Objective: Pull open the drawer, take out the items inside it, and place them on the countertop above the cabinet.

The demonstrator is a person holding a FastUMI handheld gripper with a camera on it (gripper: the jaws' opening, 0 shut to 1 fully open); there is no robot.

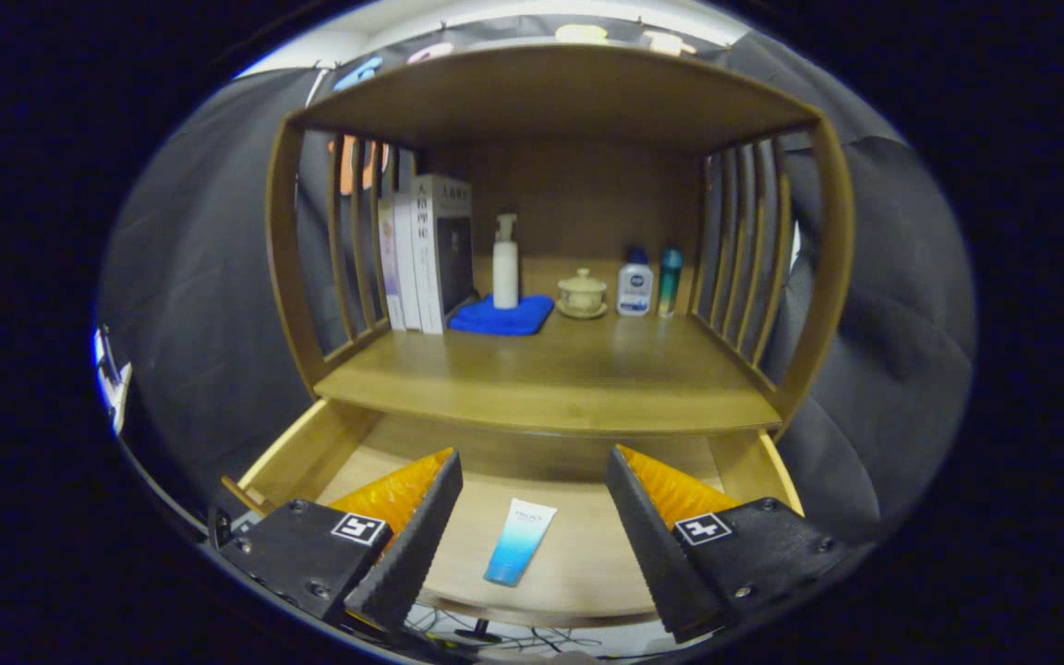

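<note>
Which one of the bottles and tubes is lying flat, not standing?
The blue-and-white plastic tube in the open wooden drawer, between the open claw's fingers. The three bottles on the countertop stand upright.

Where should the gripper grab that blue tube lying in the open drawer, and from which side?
Probably from above, across the middle of the tube. It lies flat on the floor of the drawer, slightly slanted, narrow sides free. The gripper is open, fingers either side of it, so lowering with a small twist should let them close on its long edges.
</note>
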